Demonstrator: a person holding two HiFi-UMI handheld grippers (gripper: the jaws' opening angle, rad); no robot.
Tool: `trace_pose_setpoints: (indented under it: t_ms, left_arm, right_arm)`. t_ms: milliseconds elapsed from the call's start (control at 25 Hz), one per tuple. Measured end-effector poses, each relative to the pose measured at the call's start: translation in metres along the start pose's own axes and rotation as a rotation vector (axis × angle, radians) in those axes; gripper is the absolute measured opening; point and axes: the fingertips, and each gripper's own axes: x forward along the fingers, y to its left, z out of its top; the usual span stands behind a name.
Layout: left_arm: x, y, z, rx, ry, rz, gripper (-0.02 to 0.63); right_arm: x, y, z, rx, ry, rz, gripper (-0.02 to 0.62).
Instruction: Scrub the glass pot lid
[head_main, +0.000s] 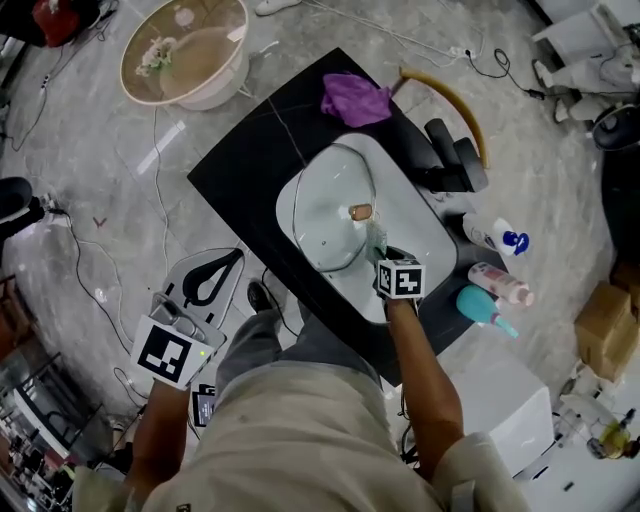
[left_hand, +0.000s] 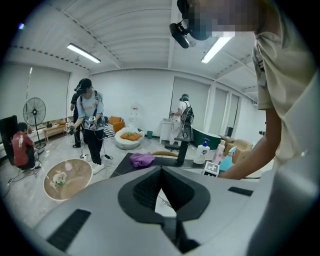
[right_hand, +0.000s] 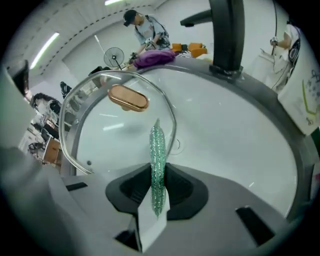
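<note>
The glass pot lid (head_main: 325, 215) with a copper-coloured knob (head_main: 360, 212) lies in the left part of a white sink (head_main: 425, 225) on a black table. My right gripper (head_main: 385, 258) is shut on a green glittery scrub pad (head_main: 377, 240) at the lid's right rim. In the right gripper view the scrub pad (right_hand: 157, 150) stands on edge between the jaws of the right gripper (right_hand: 157, 187), pointing at the lid (right_hand: 100, 117) and its knob (right_hand: 129, 98). My left gripper (head_main: 225, 265) hangs shut and empty beside the table's left edge; in its own view the left gripper (left_hand: 160, 172) faces the room.
A purple cloth (head_main: 355, 98) lies at the table's far end. Bottles (head_main: 497, 235) and a teal sprayer (head_main: 485, 308) stand right of the sink, by a black stand (head_main: 455, 160). A round glass table (head_main: 185, 50) sits on the floor, with cables around. People (left_hand: 90, 122) stand further back.
</note>
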Motion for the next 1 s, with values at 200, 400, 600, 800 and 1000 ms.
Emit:
trace_pose_setpoints:
  t_ms: [200, 400, 600, 800, 1000]
  left_arm:
    - [-0.003, 0.004, -0.001, -0.011, -0.01, 0.008, 0.014]
    - [-0.008, 0.006, -0.007, -0.02, -0.003, 0.011, 0.014]
    - [-0.01, 0.006, -0.005, -0.023, -0.014, 0.005, 0.014]
    - [-0.01, 0.011, -0.001, -0.025, -0.026, -0.001, 0.014]
    - [-0.01, 0.01, 0.001, -0.033, -0.034, -0.007, 0.014]
  right_arm:
    - [0.007, -0.002, 0.003, 0.025, 0.014, -0.001, 0.081]
    - [-0.001, 0.017, 0.006, 0.016, 0.012, 0.025, 0.081]
    - [-0.023, 0.058, 0.018, -0.061, -0.019, 0.088, 0.083]
    - [-0.052, 0.109, 0.036, -0.148, -0.08, 0.157, 0.082]
    - [-0.075, 0.155, 0.064, -0.233, -0.154, 0.223, 0.083]
